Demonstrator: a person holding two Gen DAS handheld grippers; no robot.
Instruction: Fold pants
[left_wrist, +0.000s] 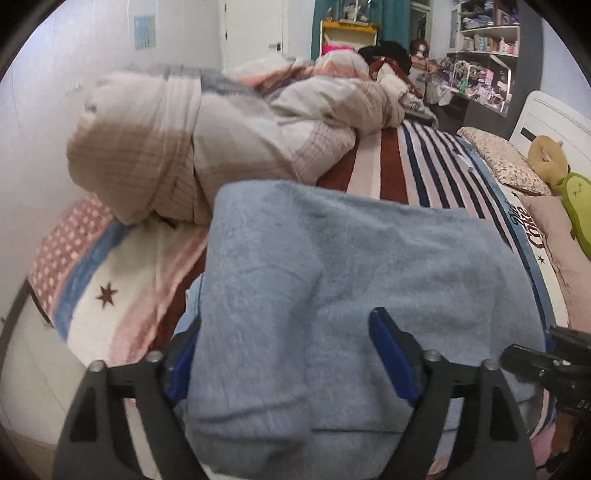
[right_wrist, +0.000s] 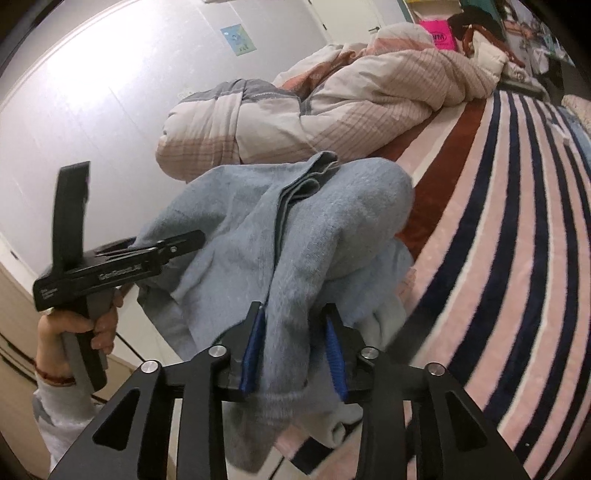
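The light blue fleece pants (left_wrist: 351, 280) lie bunched and partly folded at the near edge of the bed. In the left wrist view my left gripper (left_wrist: 284, 332) has its jaws wide apart, with a thick fold of the pants lying between the blue pads (left_wrist: 391, 354). In the right wrist view my right gripper (right_wrist: 295, 332) is shut on a fold of the pants (right_wrist: 288, 258), which drape up and over it. The left gripper's body (right_wrist: 110, 269) shows at the left of that view, beside the cloth.
The bed has a striped red, pink, navy and white blanket (right_wrist: 498, 240). A rumpled pink and grey plaid duvet (left_wrist: 207, 147) lies piled along the wall side. Pillows and a green plush toy (left_wrist: 576, 206) are at the headboard. Shelves stand beyond the bed.
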